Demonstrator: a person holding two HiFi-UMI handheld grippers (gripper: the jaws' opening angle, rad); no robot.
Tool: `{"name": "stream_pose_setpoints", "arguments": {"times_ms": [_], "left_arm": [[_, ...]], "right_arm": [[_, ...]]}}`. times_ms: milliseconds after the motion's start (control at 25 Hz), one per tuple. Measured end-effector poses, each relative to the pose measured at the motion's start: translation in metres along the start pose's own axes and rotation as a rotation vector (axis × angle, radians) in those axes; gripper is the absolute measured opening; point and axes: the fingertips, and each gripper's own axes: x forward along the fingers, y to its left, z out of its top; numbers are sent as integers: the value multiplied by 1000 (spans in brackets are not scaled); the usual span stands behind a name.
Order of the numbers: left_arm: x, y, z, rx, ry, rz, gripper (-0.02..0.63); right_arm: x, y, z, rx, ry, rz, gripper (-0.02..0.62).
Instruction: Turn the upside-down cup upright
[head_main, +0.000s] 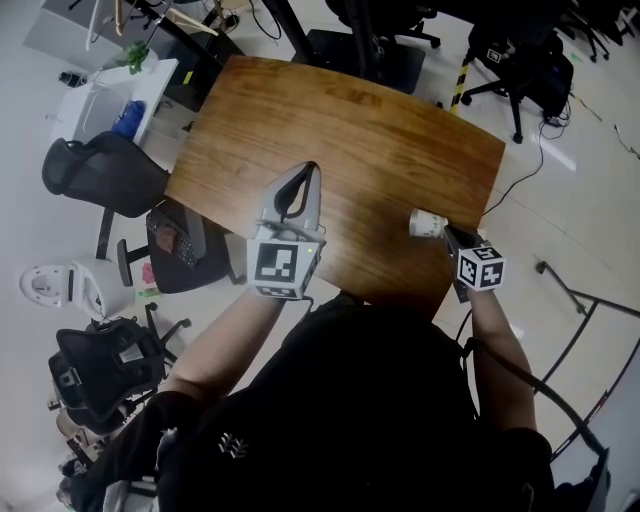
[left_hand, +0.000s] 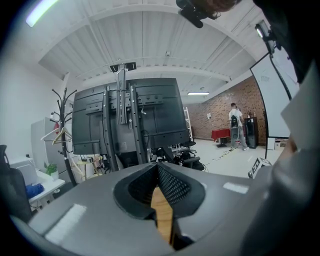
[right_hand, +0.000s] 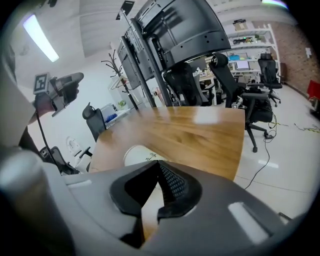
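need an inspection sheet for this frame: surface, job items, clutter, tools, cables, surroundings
Surface: wooden table, bare apart from the cup.
Job's things: white paper cup, tipped on its side near the table's right edge, at the right tool's tips.
Clutter: nothing seen on the table.
Tools: left tool shut, nothing between its jaws, over the table. Right tool appears shut on the cup.
Cables: black cable on the floor right of the table.
Surroundings: office chairs on the floor to the left, dark screen stand beyond the table.
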Motion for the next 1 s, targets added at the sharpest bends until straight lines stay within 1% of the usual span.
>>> {"name": "stream_pose_setpoints", "arguments": {"times_ms": [80,120,160,200,320,400,480,800,880,1000], "left_arm": [[0,-1,1,3,-4,-4,0],[0,-2,2,5,-6,-8,0],[0,-2,2,7,-6,-10,0],[0,-2,2,7,-4,-11,0],[-1,-2,2,11,0,-8,0],[-3,0,2,15,0,-1,0],[-6,4,1,16,2,9,0],[-9,7,-3,0,5,18,0],[-9,7,-3,0,5,17,0],[-8,6,-3,-3,2,15,0]], "right_arm": [[0,-4,2,64,-25,-6,8],[1,-6,3,112,-35,-3,60],[3,-8,3,155,-36,3,130],[6,-9,3,185,-31,12,166],[16,-11,4,234,-12,30,169],[20,-11,5,250,-3,34,150],[23,-7,5,217,14,33,92],[22,5,6,130,19,51,60],[19,11,9,72,23,53,52],[11,21,15,-56,38,41,40]]}}
